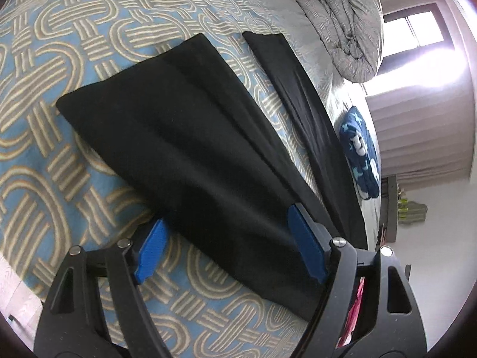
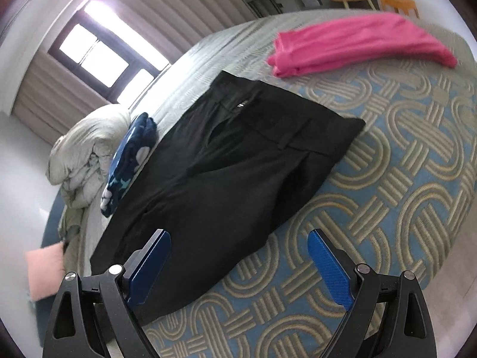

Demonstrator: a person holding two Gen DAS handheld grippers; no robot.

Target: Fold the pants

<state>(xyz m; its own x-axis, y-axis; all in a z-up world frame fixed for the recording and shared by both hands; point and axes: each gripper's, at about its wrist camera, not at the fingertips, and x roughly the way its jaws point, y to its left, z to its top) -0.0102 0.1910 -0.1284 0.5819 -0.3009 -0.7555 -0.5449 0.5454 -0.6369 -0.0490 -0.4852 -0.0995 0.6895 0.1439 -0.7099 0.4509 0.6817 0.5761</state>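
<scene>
Between the blue-padded fingers of the left gripper [image 1: 226, 250], which are spread wide, a black leg of the pants [image 1: 184, 137] is seen passing; whether the pads touch the cloth cannot be told, and no pinch is visible. The fingers of the right gripper [image 2: 238, 271] are likewise spread, with nothing between them but the lower edge of the same garment and bare bed cover.

The black woven-fabric pants [image 2: 238, 161] are laid flat on the bed's blue cover with a beige looped pattern [image 2: 402, 179], waistband at the far end in the right wrist view, the two legs parted in the left wrist view.

Handling, judged: soft, light, limp cloth; it will drape and sag from any hold and slide easily over the cover. A hold at a hem corner or the waistband edge, through all layers, seems best.

Beyond the pants, a folded pink garment [image 2: 357, 47] lies well apart. A navy star-print bundle [image 2: 131, 161] and a grey crumpled duvet [image 2: 86, 146] are noted at the bed's side.
</scene>
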